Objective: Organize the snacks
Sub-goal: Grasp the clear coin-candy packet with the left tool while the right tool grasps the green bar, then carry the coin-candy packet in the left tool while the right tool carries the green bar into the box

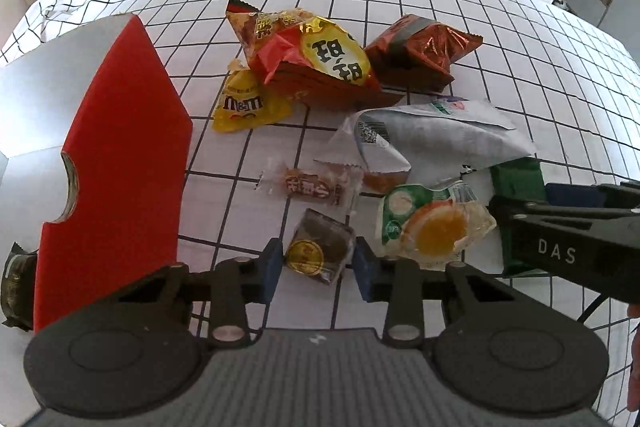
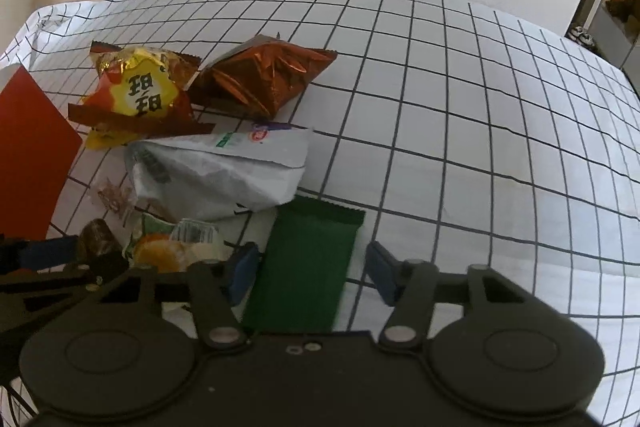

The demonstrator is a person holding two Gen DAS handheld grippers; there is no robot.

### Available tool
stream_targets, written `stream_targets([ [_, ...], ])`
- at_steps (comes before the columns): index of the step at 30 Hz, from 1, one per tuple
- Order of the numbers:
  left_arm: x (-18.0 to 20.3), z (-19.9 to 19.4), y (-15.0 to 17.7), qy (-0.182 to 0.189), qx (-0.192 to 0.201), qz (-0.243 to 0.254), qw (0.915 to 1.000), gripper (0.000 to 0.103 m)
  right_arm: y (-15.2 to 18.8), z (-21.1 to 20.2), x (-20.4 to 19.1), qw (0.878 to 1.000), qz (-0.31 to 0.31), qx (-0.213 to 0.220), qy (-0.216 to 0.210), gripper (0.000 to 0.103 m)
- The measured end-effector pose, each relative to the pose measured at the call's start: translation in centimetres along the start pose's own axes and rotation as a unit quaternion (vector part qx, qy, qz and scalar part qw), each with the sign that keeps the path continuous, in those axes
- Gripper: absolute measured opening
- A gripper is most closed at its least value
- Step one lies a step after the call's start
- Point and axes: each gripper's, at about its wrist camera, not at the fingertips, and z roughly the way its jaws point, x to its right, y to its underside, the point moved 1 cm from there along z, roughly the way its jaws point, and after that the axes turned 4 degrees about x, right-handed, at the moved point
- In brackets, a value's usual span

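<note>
My left gripper (image 1: 317,267) points down at the checked tablecloth, its blue pads against both sides of a small brown packet with a gold seal (image 1: 320,253). My right gripper (image 2: 314,275) straddles a flat green packet (image 2: 304,267). The left pad sits at the packet's edge, and cloth shows between the packet and the right pad. Just left of the green packet lies a clear pack with an orange picture (image 1: 436,227). A red and silver box (image 1: 120,155) stands at the left.
Further back lie a white bag (image 1: 432,135), a clear-wrapped sweet (image 1: 316,187), a yellow M&M's pack (image 1: 244,107), a red-yellow bag (image 1: 320,63) and a brown foil bag (image 1: 420,51). A dark packet (image 1: 16,287) lies left of the box. Bare cloth (image 2: 480,147) spreads to the right.
</note>
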Motion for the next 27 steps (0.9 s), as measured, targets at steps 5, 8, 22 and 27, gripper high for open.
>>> stream_targets([
  [5,0.0,-0.4,0.4,0.006,0.001,-0.002,1.0000,0.035,0.7,-0.6,0.5,1.000,0.010,0.001,0.001,0.044],
  [8,-0.2,-1.1,0.8,0.012,0.005,-0.007,0.9999,0.035,1.2,-1.2,1.2,1.000,0.029,-0.001,-0.007,0.044],
  [22,-1.8,-7.4,3.0,0.029,0.029,-0.031,0.9987,0.035,3.6,-9.1,1.2,0.996,0.034,0.022,-0.079,0.043],
  [27,-2.6,-10.1,3.8,0.034,0.039,-0.034,0.9981,0.035,4.0,-11.5,0.4,0.995,0.028,0.032,-0.096,0.043],
])
